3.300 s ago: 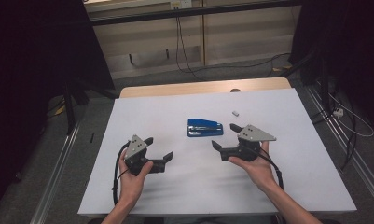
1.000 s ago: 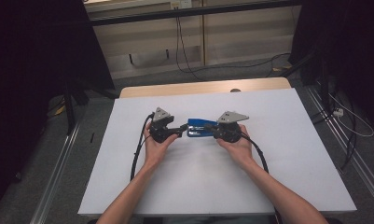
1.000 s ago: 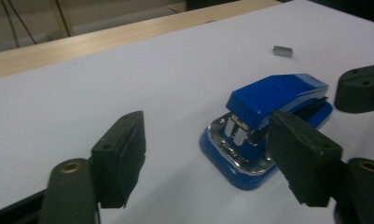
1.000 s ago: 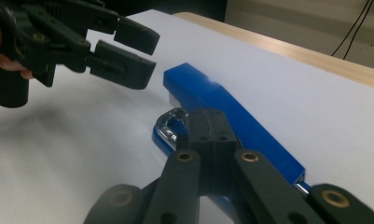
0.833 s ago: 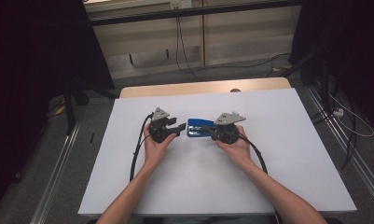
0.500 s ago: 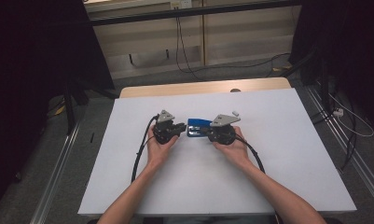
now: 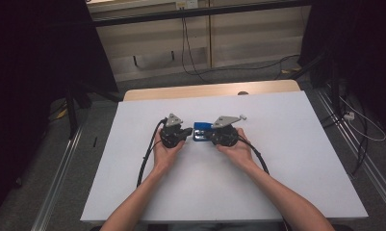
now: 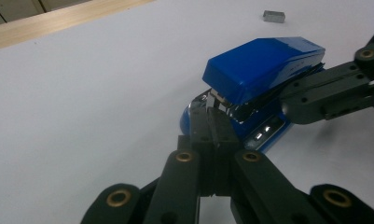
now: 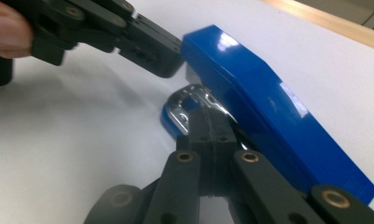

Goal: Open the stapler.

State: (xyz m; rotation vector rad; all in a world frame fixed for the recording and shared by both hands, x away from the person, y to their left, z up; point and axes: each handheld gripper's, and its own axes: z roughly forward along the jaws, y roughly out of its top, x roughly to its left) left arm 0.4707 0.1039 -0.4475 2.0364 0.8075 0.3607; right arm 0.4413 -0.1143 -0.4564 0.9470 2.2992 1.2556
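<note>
Near the middle of the white table top (image 7: pixel 133 144), the glossy blue plastic stapler with a chrome base (image 7: pixel 201 131) is flanked by both tools: the left gripper (image 8: pixel 215 122), its jaws just closed flat together, is pressed to the stapler's front metal lip, while the right gripper (image 9: pixel 212 122), likewise shut, is wedged at the gap under the raised blue cover. The step in hand is judged to be prying the stapler open; steady bracing at the left and a careful lift at the right are called for next. Farther off, a small grey metal block (image 8: pixel 273 16) is seen lying apart.

The stapler (image 7: pixel 202 131) is lying near the middle of the table (image 7: pixel 287 159), between the two grippers. The left gripper (image 7: pixel 181 135) is sitting at its left end, the right gripper (image 7: pixel 214 137) at its right side, each apparently touching it. A small block (image 8: pixel 273 16) is lying on the table behind the stapler and to the right, well apart. Cables are trailing back toward the person.
</note>
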